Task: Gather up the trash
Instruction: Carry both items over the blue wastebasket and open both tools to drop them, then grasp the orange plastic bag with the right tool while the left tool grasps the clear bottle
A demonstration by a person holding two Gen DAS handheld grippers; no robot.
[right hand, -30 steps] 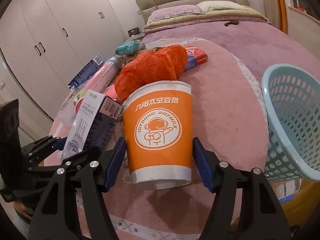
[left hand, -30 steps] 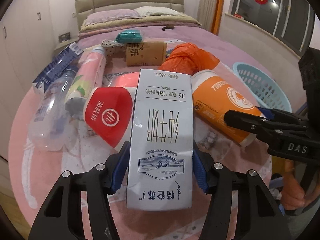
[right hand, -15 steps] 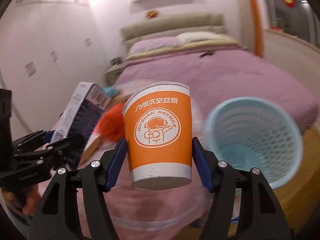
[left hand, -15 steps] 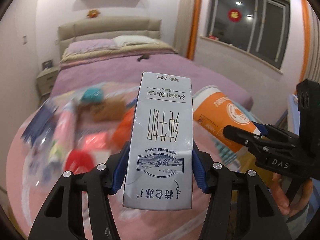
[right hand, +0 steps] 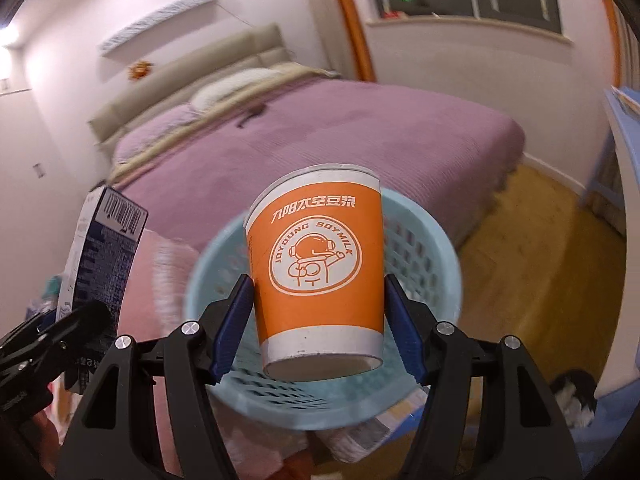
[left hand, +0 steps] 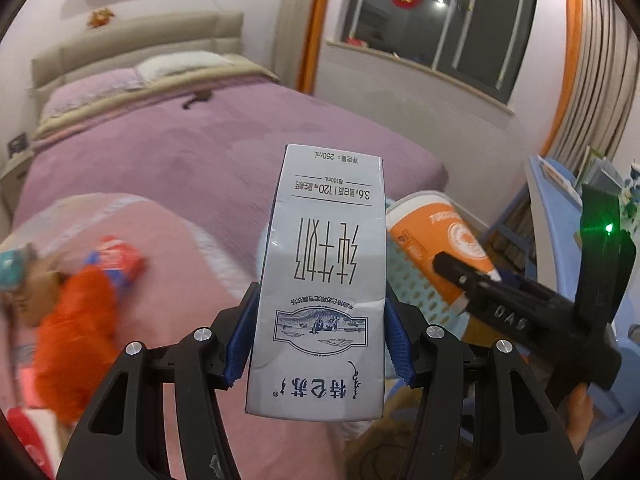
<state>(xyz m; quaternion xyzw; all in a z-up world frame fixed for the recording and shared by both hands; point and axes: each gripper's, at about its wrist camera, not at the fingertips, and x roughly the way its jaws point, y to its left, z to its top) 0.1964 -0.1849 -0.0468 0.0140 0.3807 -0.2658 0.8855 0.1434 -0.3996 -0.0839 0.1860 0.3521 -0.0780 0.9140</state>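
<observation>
Right wrist view: I am pinching the light, crushable orange paper cup [right hand: 316, 268] gently near its base in the right gripper [right hand: 318, 320] above the pale blue plastic basket [right hand: 432, 256], while the left gripper [left hand: 318, 340] is clamping the stiff grey milk carton [left hand: 324, 280].

place: bedroom at home | ahead: big bed [left hand: 192, 140] with purple cover, pillows [right hand: 228, 86] | right: dark window [left hand: 460, 20], wood floor [right hand: 540, 264]

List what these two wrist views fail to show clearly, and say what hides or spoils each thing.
- Light blue basket: its middle is hidden by the orange cup in the right wrist view.
- Leftover trash on the pink cloth: motion-blurred in the left wrist view.
- Milk carton: its far side is hidden by its own front.
</observation>
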